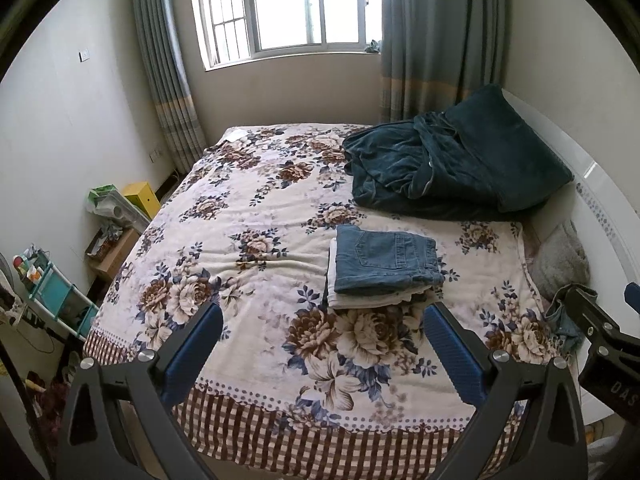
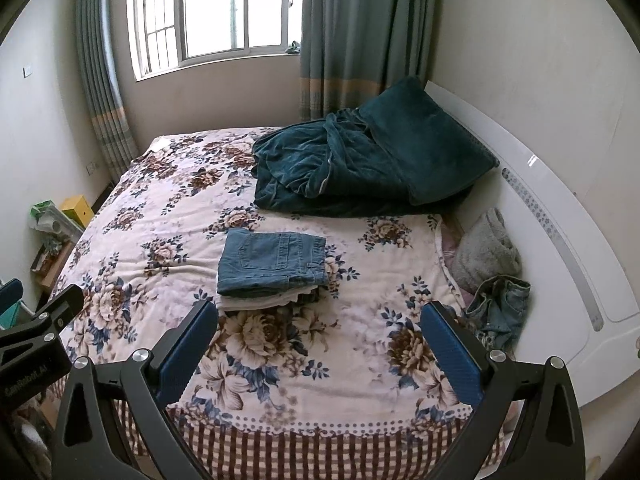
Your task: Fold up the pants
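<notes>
A folded pair of blue jeans (image 1: 384, 260) lies on top of a small stack of folded pale clothes (image 1: 360, 300) in the middle of the floral bedspread (image 1: 240, 220); it also shows in the right wrist view (image 2: 272, 266). A crumpled pair of light denim pants (image 2: 498, 312) lies at the bed's right edge by the headboard, seen partly in the left wrist view (image 1: 564, 320). My left gripper (image 1: 322, 350) is open and empty above the bed's near edge. My right gripper (image 2: 320, 348) is open and empty, to the left gripper's right.
A dark teal blanket and pillow (image 2: 360, 164) are heaped at the far right of the bed. A grey towel (image 2: 486, 252) lies by the white headboard (image 2: 560, 240). Boxes and a teal rack (image 1: 60, 300) stand on the floor to the left.
</notes>
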`<action>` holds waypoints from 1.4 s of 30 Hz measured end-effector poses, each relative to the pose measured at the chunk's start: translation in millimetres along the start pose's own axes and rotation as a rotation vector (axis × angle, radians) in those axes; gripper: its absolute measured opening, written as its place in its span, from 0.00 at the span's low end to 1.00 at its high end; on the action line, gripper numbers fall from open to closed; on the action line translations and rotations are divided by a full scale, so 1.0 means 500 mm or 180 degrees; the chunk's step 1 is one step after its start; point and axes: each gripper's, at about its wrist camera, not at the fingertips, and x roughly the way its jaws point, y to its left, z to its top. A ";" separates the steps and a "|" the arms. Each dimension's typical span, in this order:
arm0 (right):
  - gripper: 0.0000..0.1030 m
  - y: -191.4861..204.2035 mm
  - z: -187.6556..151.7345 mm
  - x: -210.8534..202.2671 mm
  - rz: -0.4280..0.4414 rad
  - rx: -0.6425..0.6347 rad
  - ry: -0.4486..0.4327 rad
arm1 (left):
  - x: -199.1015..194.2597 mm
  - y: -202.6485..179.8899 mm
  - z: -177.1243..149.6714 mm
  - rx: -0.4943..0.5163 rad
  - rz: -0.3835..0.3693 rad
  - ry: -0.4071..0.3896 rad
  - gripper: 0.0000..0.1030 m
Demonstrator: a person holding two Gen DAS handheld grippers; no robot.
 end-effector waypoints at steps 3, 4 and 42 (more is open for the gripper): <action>1.00 -0.003 0.000 -0.002 0.0004 0.0000 -0.0004 | -0.001 -0.001 0.001 0.0019 0.0003 -0.0013 1.00; 1.00 -0.003 -0.001 -0.002 0.0004 0.0000 -0.0003 | -0.001 -0.003 0.002 0.0032 -0.0001 -0.0013 1.00; 1.00 0.016 0.024 -0.035 0.0086 0.0019 -0.0001 | -0.041 -0.015 0.006 0.0071 0.0049 -0.0106 1.00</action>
